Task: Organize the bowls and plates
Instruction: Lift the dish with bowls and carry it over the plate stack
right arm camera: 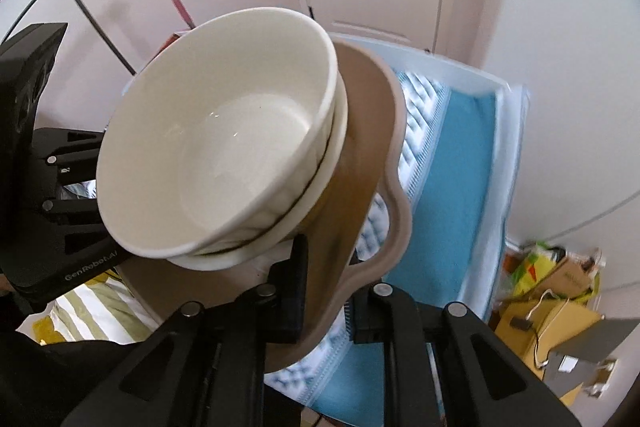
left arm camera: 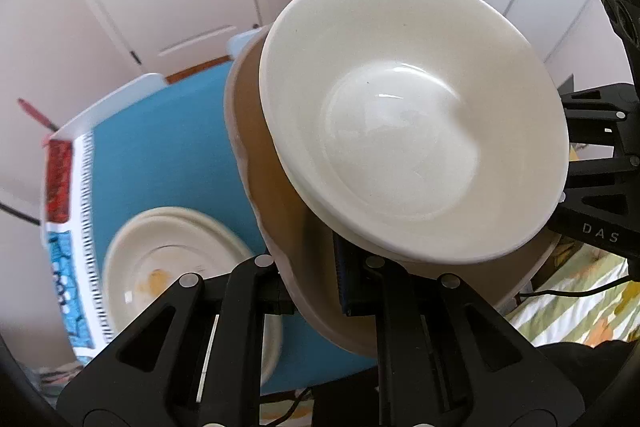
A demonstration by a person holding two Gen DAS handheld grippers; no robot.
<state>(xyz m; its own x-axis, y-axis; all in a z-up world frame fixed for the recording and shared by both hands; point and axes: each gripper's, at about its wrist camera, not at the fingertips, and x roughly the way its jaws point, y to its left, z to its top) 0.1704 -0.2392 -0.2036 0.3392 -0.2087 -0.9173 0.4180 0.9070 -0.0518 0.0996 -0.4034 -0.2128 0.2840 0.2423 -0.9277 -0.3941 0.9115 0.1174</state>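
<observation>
A brown plate with a wavy pale rim (left arm camera: 272,187) carries a stack of white bowls (left arm camera: 412,131) and hangs tilted in the air between both grippers. My left gripper (left arm camera: 316,287) is shut on the plate's near edge. My right gripper (right arm camera: 326,291) is shut on the opposite edge of the same plate (right arm camera: 360,163), with the bowls (right arm camera: 224,155) nested on it. A cream plate with a yellow stain (left arm camera: 172,271) lies on the blue mat below in the left wrist view.
A blue mat on a white-edged table (left arm camera: 168,155) lies under the held stack; it also shows in the right wrist view (right arm camera: 460,179). White doors and walls stand behind. Cardboard boxes and bags (right arm camera: 552,291) sit on the floor at right. A striped cloth (left arm camera: 576,303) lies nearby.
</observation>
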